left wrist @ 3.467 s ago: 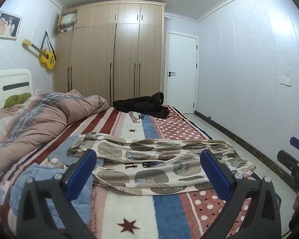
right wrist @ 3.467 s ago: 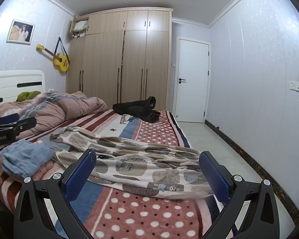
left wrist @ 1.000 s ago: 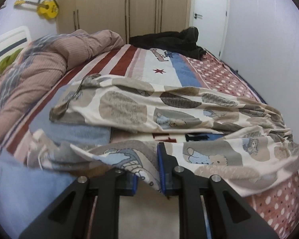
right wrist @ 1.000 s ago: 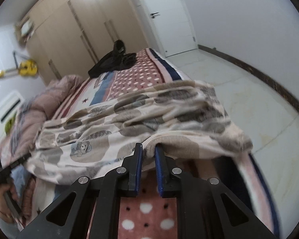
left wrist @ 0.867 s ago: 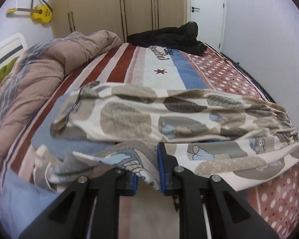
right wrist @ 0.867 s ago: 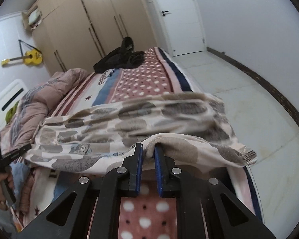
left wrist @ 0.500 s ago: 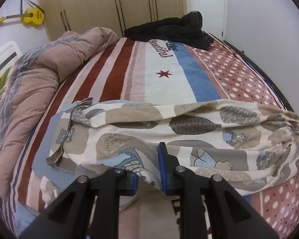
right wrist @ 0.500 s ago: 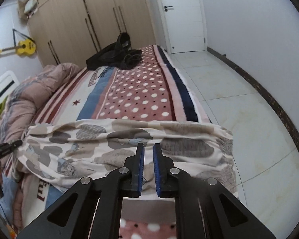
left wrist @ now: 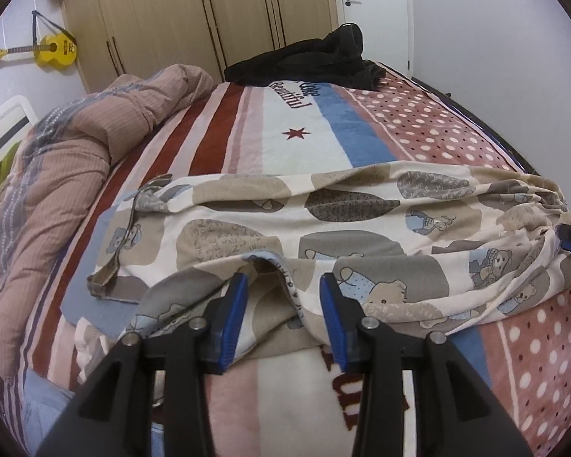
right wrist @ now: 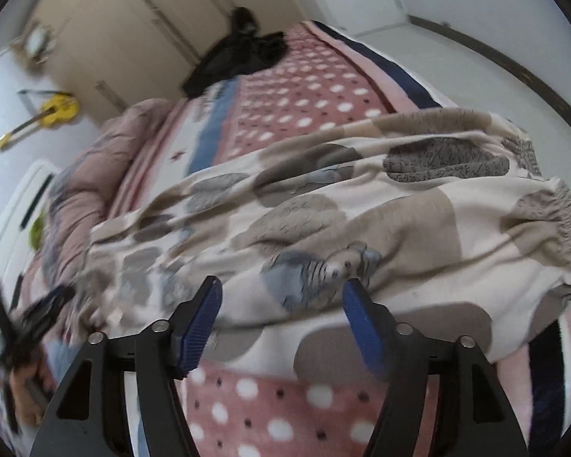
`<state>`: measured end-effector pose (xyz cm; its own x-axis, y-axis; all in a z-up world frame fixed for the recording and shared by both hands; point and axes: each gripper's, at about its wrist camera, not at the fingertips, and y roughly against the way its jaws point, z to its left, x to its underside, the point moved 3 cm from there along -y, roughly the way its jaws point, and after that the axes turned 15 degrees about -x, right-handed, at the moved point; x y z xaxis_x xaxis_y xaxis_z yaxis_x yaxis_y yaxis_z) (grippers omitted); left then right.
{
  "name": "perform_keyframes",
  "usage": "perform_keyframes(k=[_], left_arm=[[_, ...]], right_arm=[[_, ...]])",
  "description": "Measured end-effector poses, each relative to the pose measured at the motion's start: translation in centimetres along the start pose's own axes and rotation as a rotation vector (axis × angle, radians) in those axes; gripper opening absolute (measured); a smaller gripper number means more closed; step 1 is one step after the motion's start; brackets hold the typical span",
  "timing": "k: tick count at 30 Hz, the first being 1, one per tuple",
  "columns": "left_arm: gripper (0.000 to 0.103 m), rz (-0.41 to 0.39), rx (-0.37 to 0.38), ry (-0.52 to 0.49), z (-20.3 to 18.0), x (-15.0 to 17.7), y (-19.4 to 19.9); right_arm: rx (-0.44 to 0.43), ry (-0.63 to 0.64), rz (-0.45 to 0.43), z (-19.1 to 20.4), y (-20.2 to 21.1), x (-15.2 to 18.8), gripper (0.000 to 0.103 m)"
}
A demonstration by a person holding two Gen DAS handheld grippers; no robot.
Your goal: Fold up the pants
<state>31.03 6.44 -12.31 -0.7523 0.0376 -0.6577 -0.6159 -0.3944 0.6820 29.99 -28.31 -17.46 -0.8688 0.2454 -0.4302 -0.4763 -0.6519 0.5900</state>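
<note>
1. Bed w/ fleece blanket as top surface: red/pink stripes on the left, white band w/ red star, blue stripe, pink polka-dot field on the right, dark navy edge.
2. Pants, cream w/ grey-brown patches & bear print, lie across the bed's width near the front edge; waistband end bunched at the right side, leg hems at left.
3. Blue cloth lies partly under the pants' left end.
4. Pink quilt, rumpled, heaped along the left side toward the headboard.
5. Black garment, crumpled, at the far end, well apart from the pants.
</note>
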Motion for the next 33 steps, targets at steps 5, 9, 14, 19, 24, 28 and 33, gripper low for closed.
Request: perform_keyframes(k=[5, 9, 14, 19, 24, 28, 33], left_arm=[[0.053, -0.014, -0.009, 0.016, 0.3, 0.7, -0.2], [0.053, -0.020, -0.006, 0.017, 0.0, 1.0, -0.3], [0.053, -0.032, -0.004, 0.018, 0.0, 1.0, -0.1], [0.053, -0.037, -0.002, 0.019, 0.0, 0.9, 0.3], [0.053, -0.038, -0.005, 0.016, 0.0, 0.9, 0.4], [0.072, -0.003, 0.018, 0.021, 0.0, 1.1, -0.3], [0.074, 0.103, 0.097, 0.097, 0.5, 2.7, -2.2]], right_arm=[[0.117, -0.121, -0.029, -1.0, -2.9, -1.4, 0.073], [0.223, -0.085, -0.060, -0.7, -3.9, -1.6, 0.058], [0.274, -0.022, -0.095, -0.7, -3.0, -1.0, 0.012], [0.246, 0.029, -0.127, -0.2, -1.1, 0.3, 0.006], [0.212, 0.047, -0.150, 0.8, 0.4, 1.1, 0.006], [0.186, 0.058, -0.164, 1.3, 1.5, 1.4, 0.006], [0.169, 0.080, -0.193, 1.4, 3.2, 2.2, 0.005]])
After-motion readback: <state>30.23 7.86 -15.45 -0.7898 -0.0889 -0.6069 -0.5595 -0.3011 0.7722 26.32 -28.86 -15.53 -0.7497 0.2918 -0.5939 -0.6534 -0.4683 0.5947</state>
